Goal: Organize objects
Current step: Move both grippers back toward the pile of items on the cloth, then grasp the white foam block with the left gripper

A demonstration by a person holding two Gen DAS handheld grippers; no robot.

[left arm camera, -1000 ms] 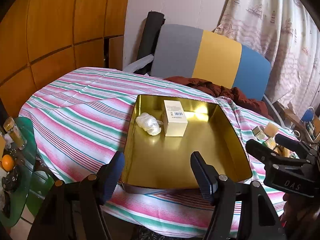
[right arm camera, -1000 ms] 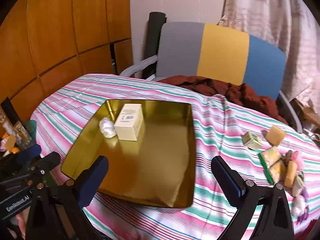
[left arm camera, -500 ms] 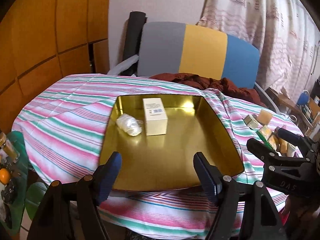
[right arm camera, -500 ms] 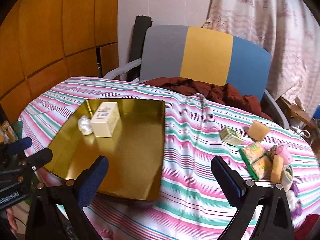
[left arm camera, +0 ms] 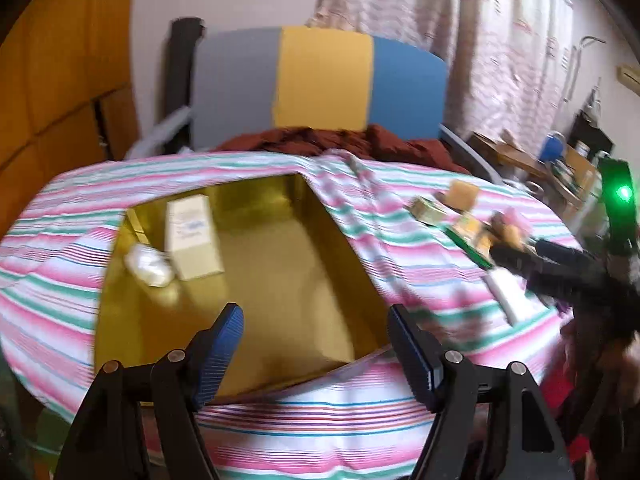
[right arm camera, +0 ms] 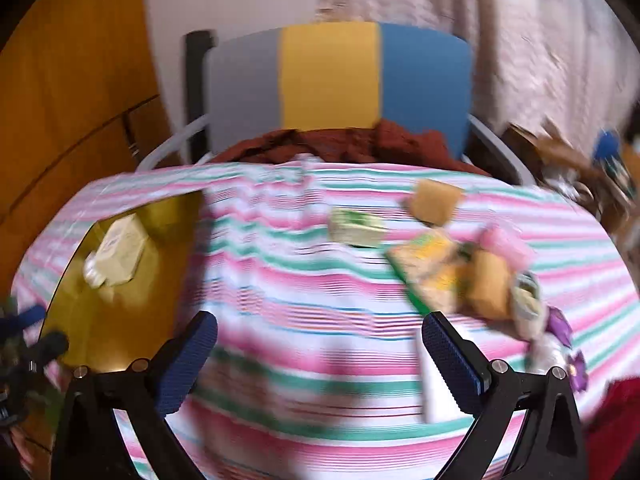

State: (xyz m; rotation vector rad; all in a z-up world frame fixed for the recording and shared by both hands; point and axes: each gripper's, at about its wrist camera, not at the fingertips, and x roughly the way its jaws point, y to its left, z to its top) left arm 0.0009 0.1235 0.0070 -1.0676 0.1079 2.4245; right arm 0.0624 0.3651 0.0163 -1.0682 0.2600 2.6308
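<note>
A gold metal tray lies on the striped tablecloth and holds a cream box and a small white wad. My left gripper hangs open over the tray's near edge, holding nothing. My right gripper is open over the cloth right of the tray, also holding nothing. A blurred cluster of small items sits at the right: a green-and-white box, a tan block, a yellow-green packet, and a white flat piece by the right finger. The right gripper also shows at the right edge.
A grey, yellow and blue chair back stands behind the table with dark red cloth draped over it. Wood panelling runs along the left, curtains along the right. Cluttered shelves sit far right.
Both grippers have swung to the right; the tray has slid leftward in both views and the item cluster now lies closer ahead of the right gripper. Both views are motion blurred.
</note>
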